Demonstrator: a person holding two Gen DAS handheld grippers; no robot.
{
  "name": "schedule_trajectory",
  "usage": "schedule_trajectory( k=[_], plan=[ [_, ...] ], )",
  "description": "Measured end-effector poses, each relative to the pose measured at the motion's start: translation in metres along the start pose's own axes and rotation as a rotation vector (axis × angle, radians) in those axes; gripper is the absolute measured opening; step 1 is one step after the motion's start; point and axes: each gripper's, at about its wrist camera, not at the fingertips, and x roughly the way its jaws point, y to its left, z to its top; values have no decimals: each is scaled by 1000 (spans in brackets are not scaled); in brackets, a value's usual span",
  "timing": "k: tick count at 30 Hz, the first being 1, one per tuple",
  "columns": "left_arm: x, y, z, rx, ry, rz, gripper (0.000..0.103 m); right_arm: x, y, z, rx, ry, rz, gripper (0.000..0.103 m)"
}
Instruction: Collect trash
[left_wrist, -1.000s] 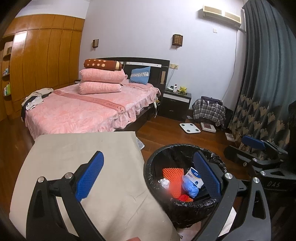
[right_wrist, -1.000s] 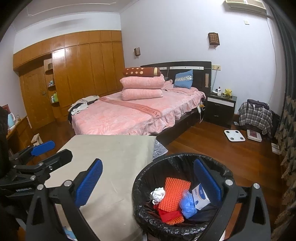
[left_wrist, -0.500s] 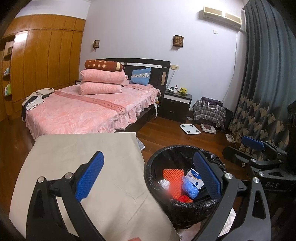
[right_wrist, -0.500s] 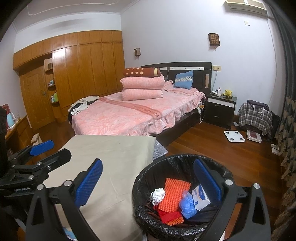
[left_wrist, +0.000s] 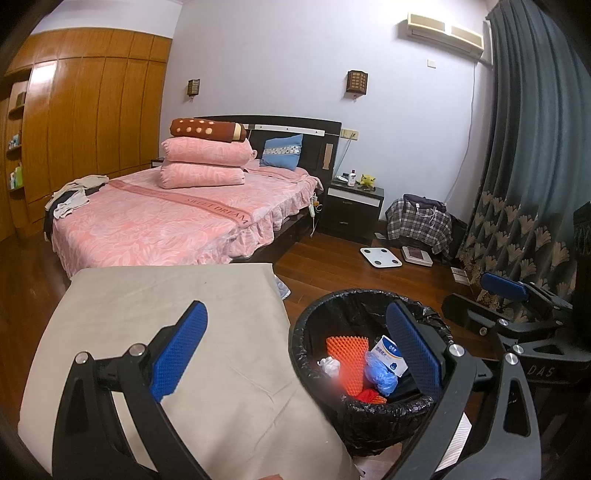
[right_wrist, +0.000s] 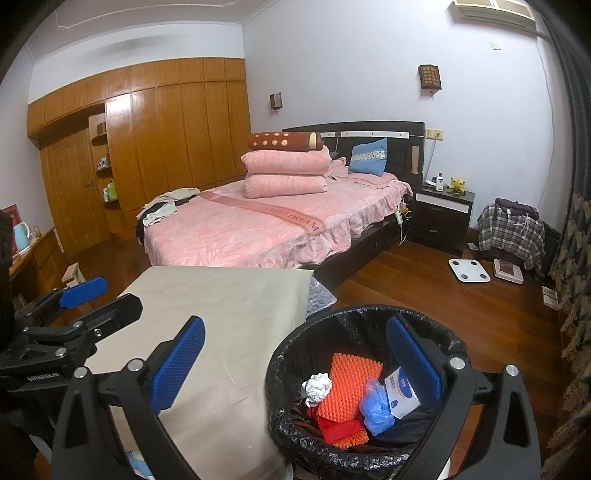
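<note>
A black-lined trash bin (left_wrist: 306, 354) (right_wrist: 280, 373) stands on the floor beside the beige-covered table (left_wrist: 166, 295) (right_wrist: 229, 295). Inside lie an orange foam sheet (right_wrist: 349, 387), a crumpled white paper (right_wrist: 317, 386), a blue glove (right_wrist: 375, 408), a white and blue box (right_wrist: 400, 391) and something red (right_wrist: 340, 428). My left gripper (left_wrist: 295, 350) is open and empty, held above the table edge and bin. My right gripper (right_wrist: 295, 362) is open and empty, above the bin's near side. Each gripper shows in the other's view, the right one (left_wrist: 517, 306) and the left one (right_wrist: 70, 314).
A pink bed (right_wrist: 258, 225) stands beyond the table. A nightstand (right_wrist: 441, 214), a white scale (right_wrist: 469, 270) and a plaid-covered pile (right_wrist: 511, 229) are at the back right. Wooden wardrobes (right_wrist: 166, 136) line the left wall. Dark curtains (left_wrist: 535, 147) hang on the right.
Both grippers stay open and empty and have barely shifted; the views move only slightly. The trash in the bin has not moved.
</note>
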Motion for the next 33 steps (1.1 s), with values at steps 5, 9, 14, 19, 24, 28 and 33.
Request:
schedule_trajectory(
  k=[5, 9, 14, 19, 24, 28, 33],
  plan=[
    [0, 0, 0, 1, 2, 0, 95, 1, 0, 0, 2, 2, 0, 97],
    [0, 1, 0, -1, 1, -1, 95, 1, 0, 0, 1, 1, 0, 97],
    [0, 1, 0, 0, 2, -2, 95, 1, 0, 1, 1, 1, 1, 97],
    [0, 0, 0, 0, 2, -2, 95, 2, 0, 0, 1, 4, 1, 97],
    [0, 0, 0, -1, 2, -1, 95, 1, 1, 0, 1, 4, 1, 97],
    [0, 0, 0, -1, 2, -1, 95, 2, 1, 1, 1, 5, 1, 97],
    [0, 0, 0, -1, 3, -2, 95, 2, 2, -1, 4, 7, 3, 97]
  ],
)
